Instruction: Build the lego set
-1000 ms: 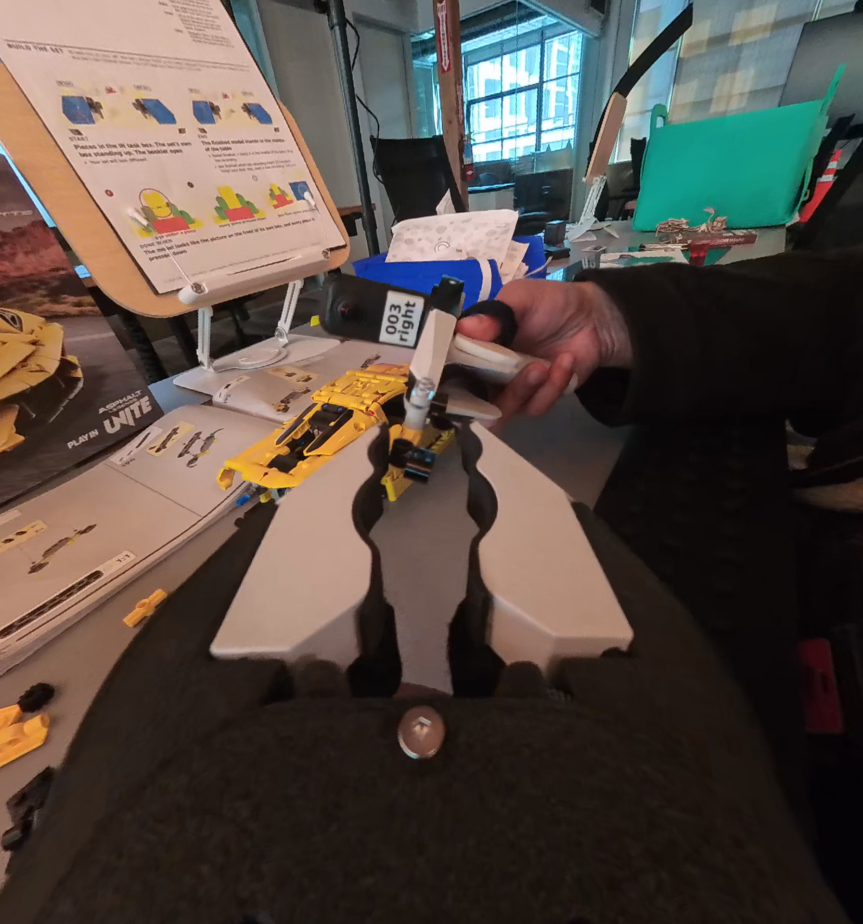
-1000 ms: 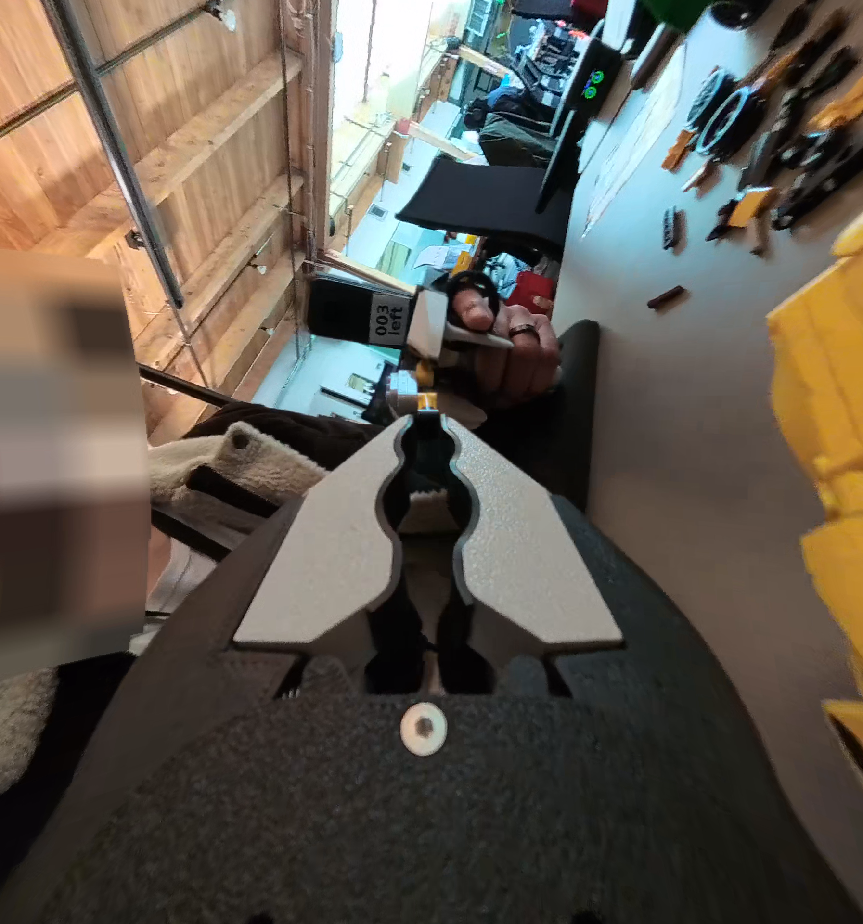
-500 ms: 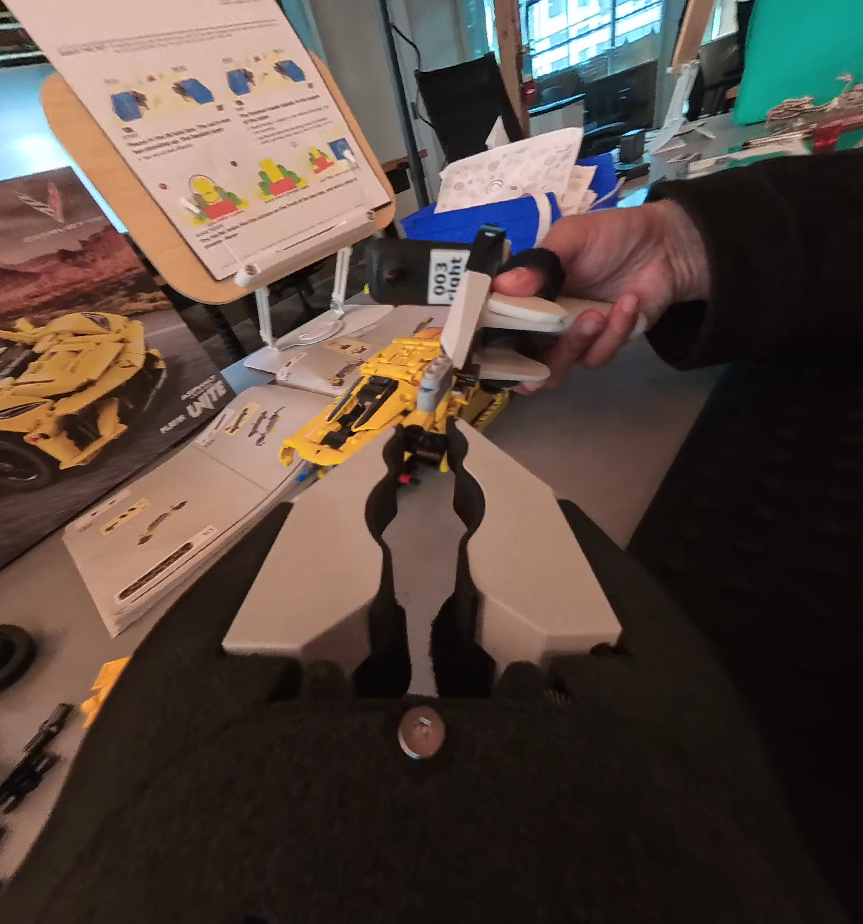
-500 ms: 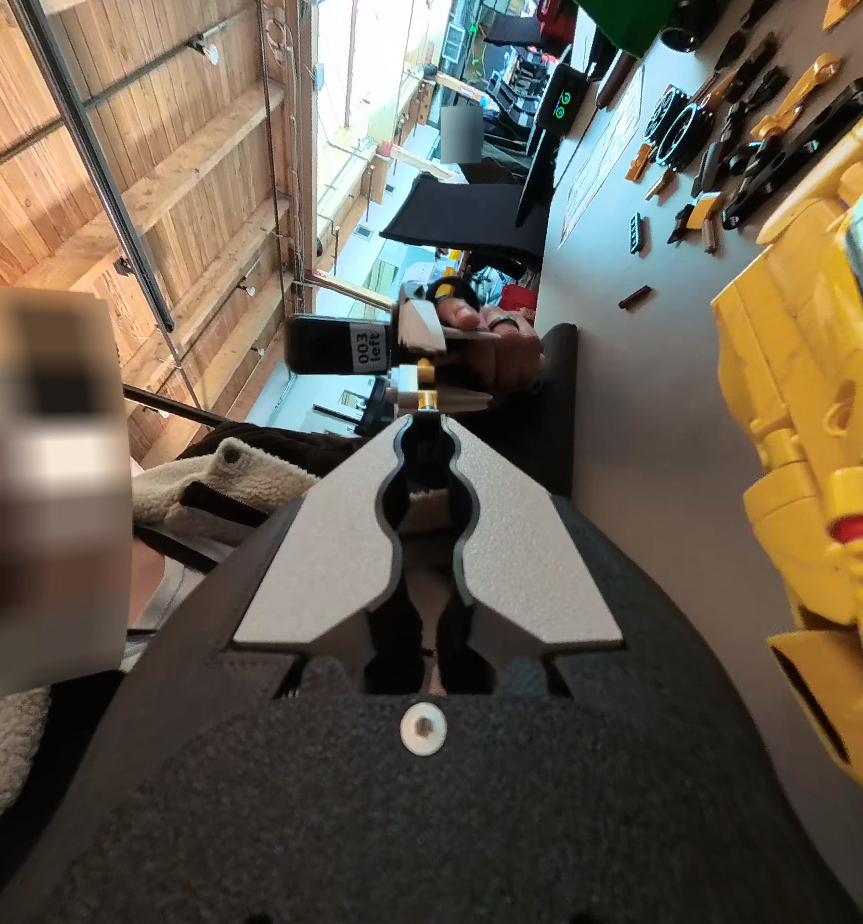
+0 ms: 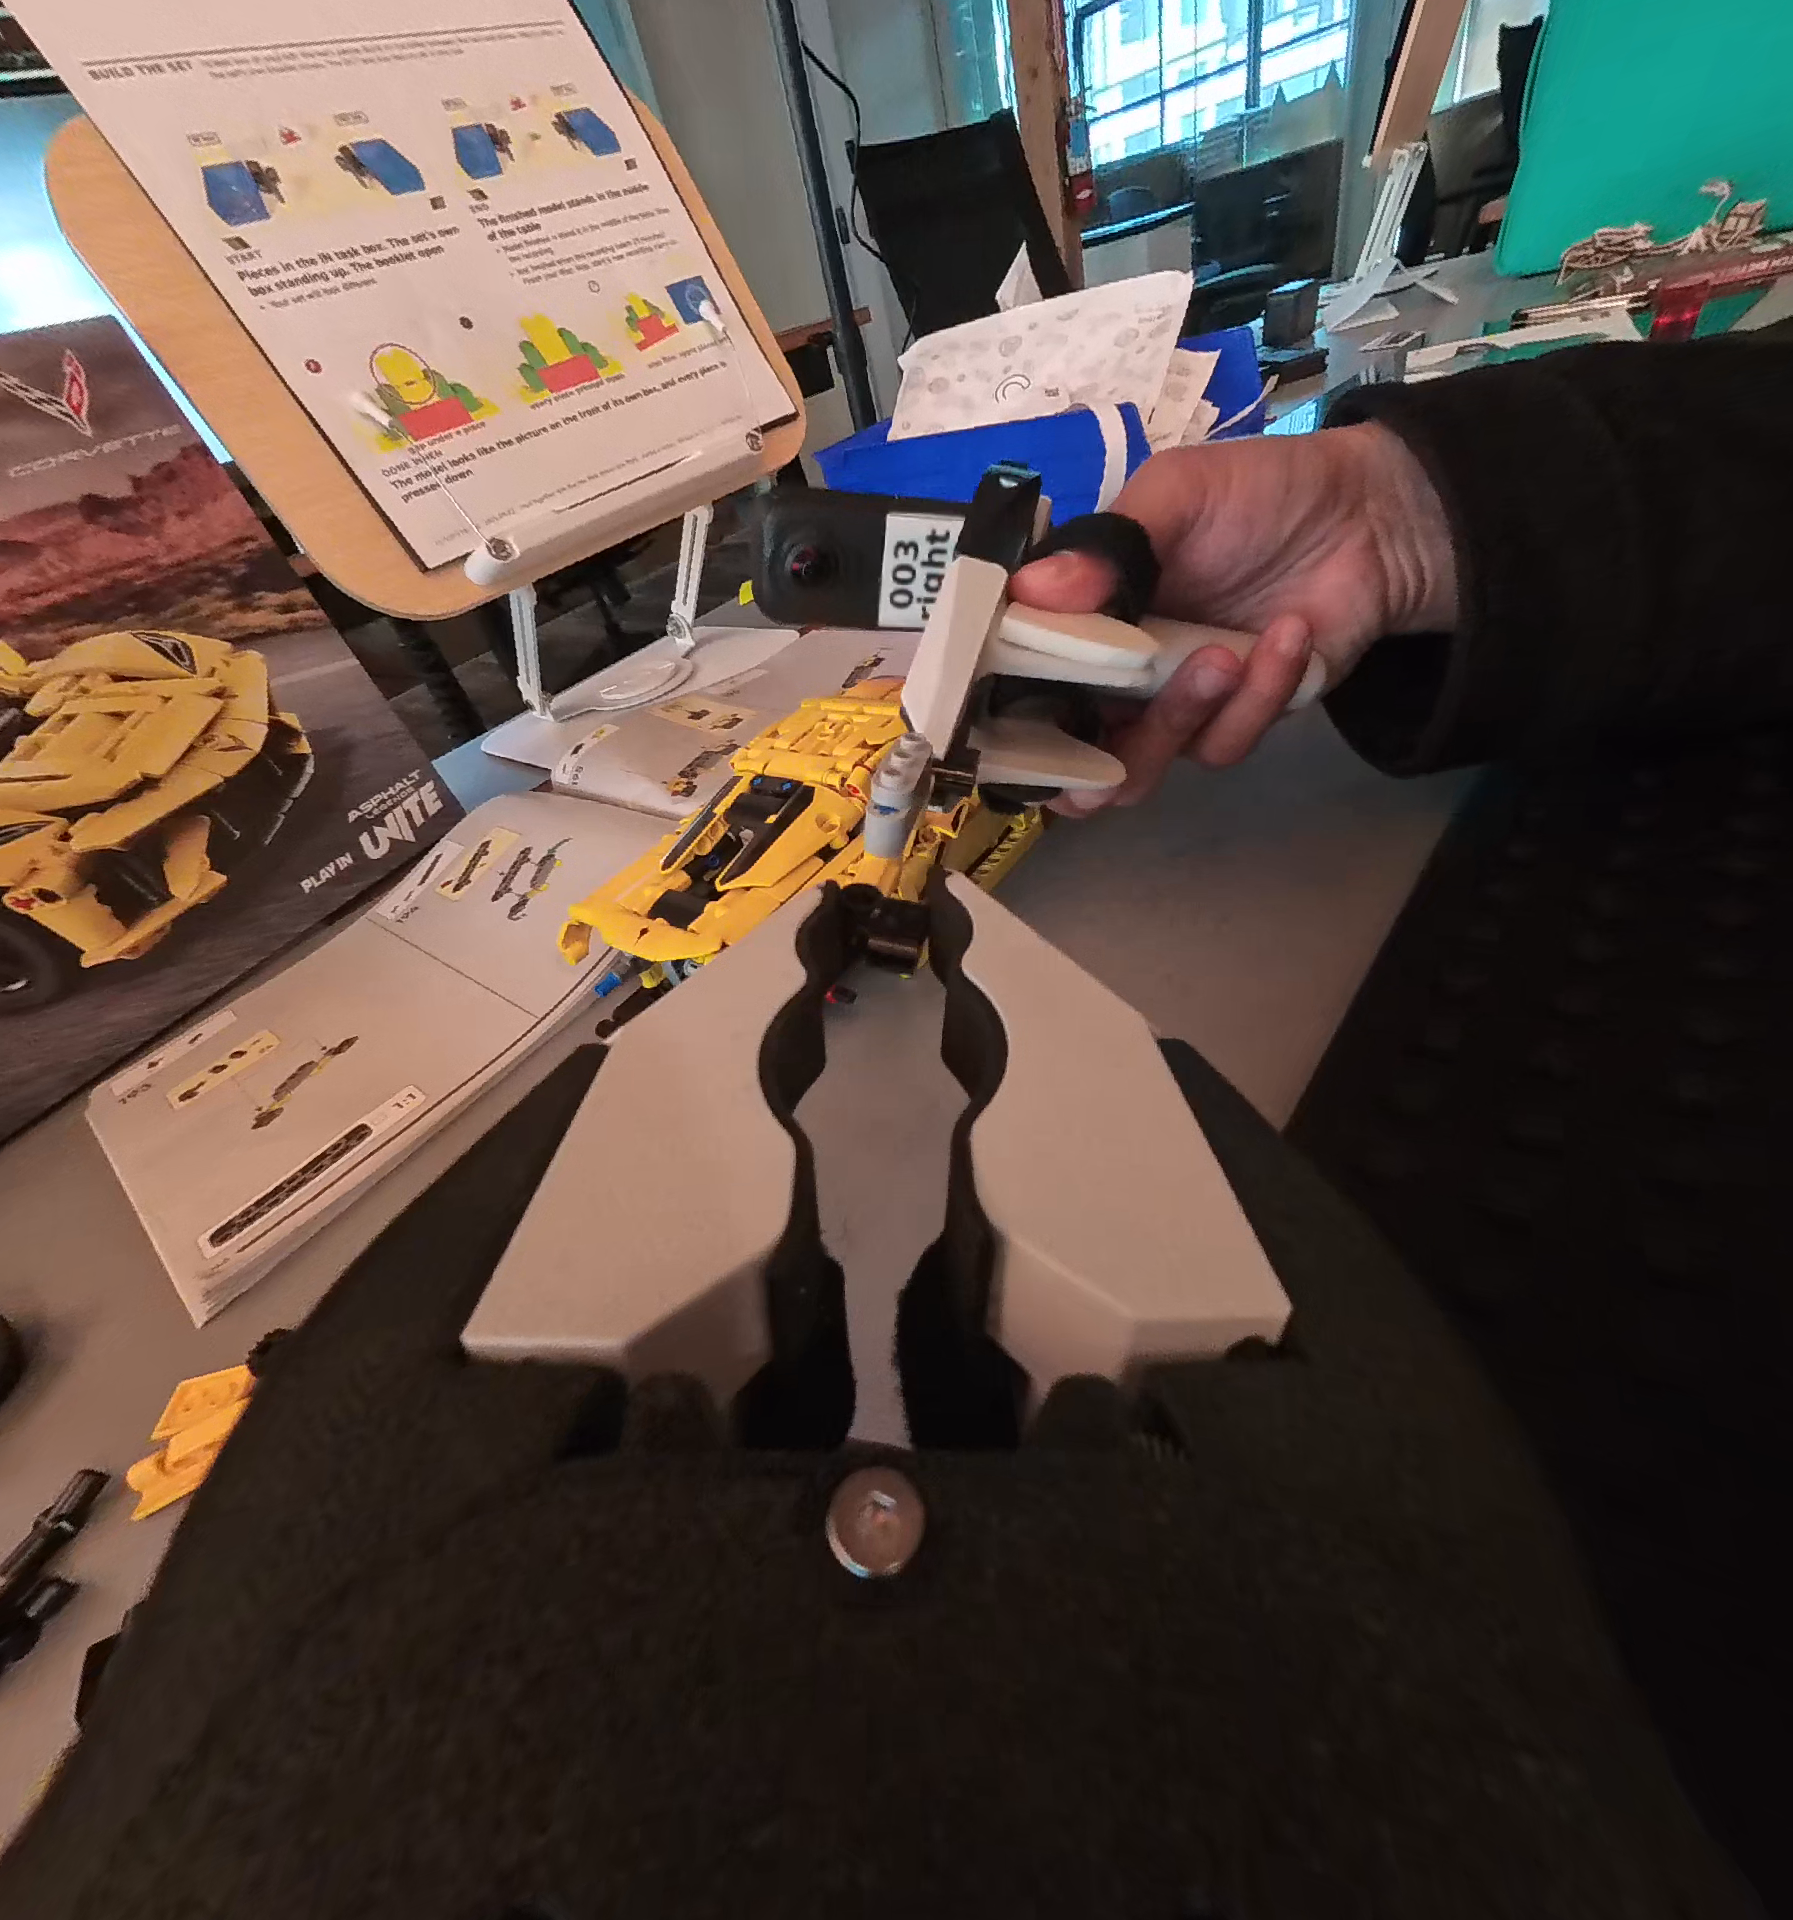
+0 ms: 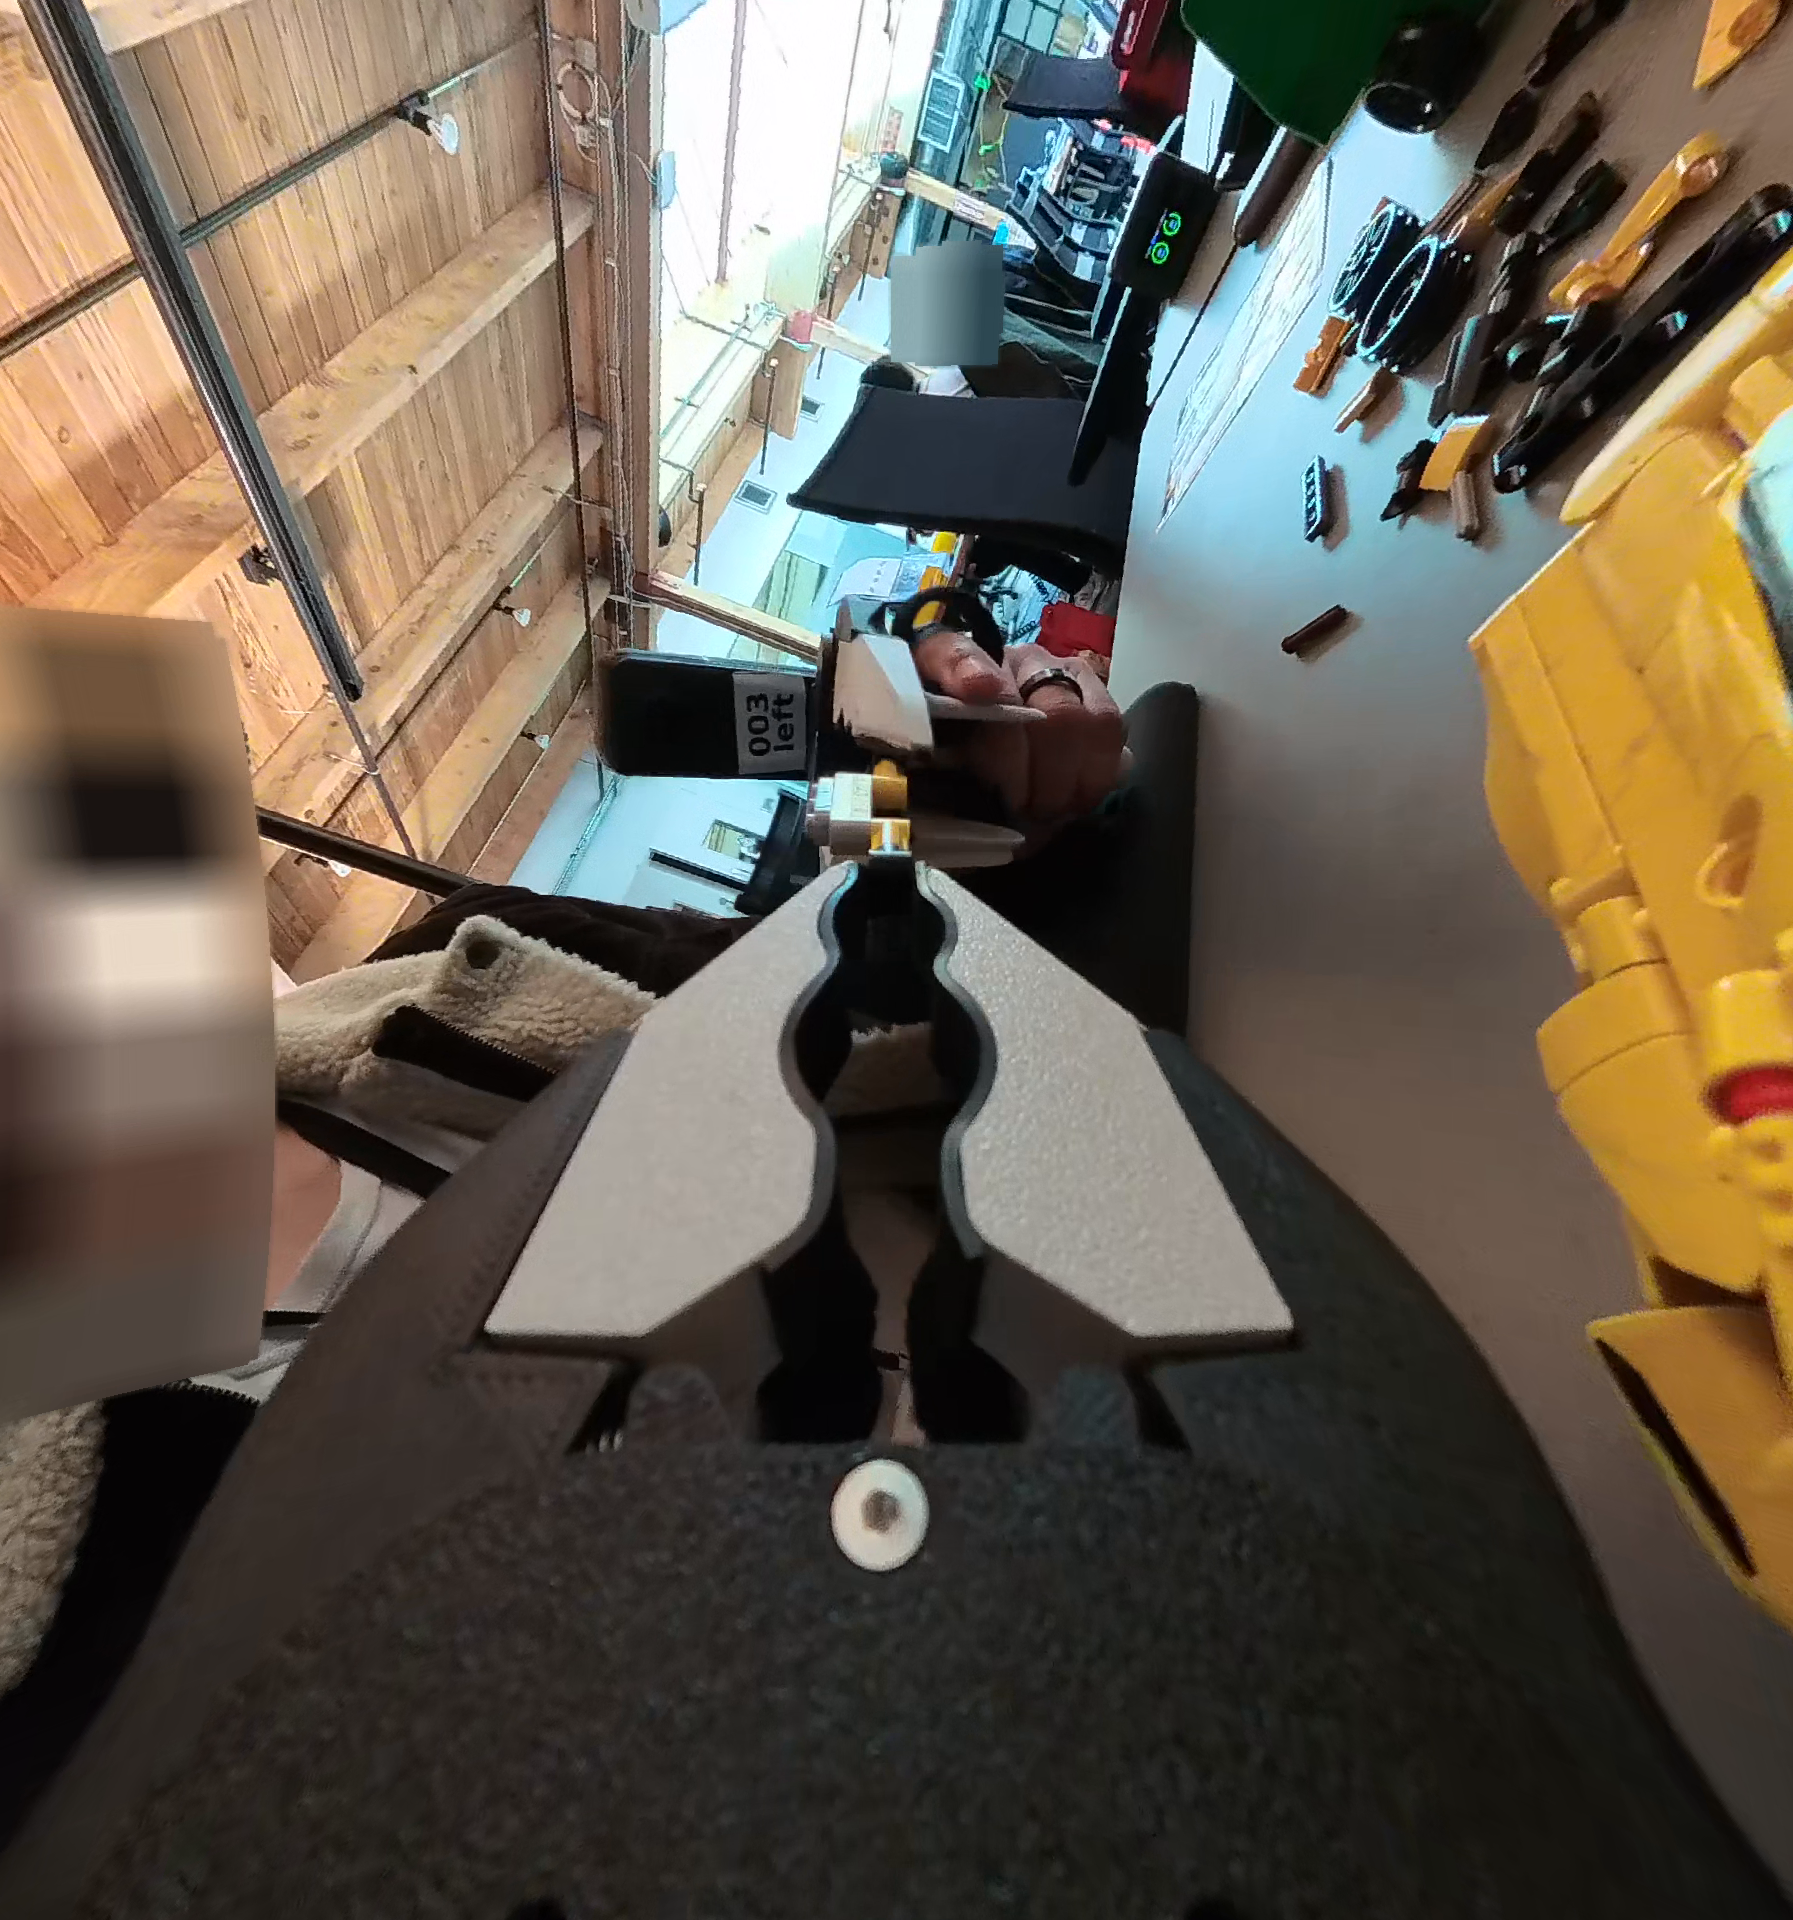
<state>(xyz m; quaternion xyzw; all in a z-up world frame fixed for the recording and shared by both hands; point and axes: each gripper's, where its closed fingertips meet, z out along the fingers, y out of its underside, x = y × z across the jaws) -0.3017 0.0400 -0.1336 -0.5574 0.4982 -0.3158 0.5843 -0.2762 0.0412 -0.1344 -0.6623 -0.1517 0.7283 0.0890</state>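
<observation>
1. Desk [image 5: 1224,935], grey, carrying every loose item of the set; also seen turned on its side in the right wrist view [image 6: 1318,935].
2. Box front [image 5: 113,665], printed with a yellow sports car, standing at the far left of the desk.
3. Instruction sheet [image 5: 424,260] on a tilted wooden stand, behind the model.
4. Open booklet [image 5: 279,1091], lying flat between the box front and the model, its right page partly under the model's nose.
5. Yellow car model [image 5: 767,831], part-built, resting on the desk just beyond the left gripper's tips; a close yellow flank fills the right edge of the right wrist view [image 6: 1650,831].
6. Left gripper [image 5: 876,914], jaws drawn close at the tips and clamped on a small black piece [image 5: 890,928]. In the right wrist view the same gripper [image 6: 892,821] is held by a hand wearing a ring.
7. Right gripper [image 5: 949,748], held in a hand [image 5: 1276,582] with a dark sleeve, angled down toward the left gripper. Its own view [image 6: 881,883] shows the jaws nearly together at the tips around a small dark part.
8. Grey pin piece [image 5: 894,795], upright, at the right gripper's tips, directly above the black piece; whether the two touch cannot be told.
9. Loose parts: black tyres [image 6: 1391,281] and black and yellow pieces spread on the desk; small yellow bracket [image 5: 196,1423] near the left edge.
</observation>
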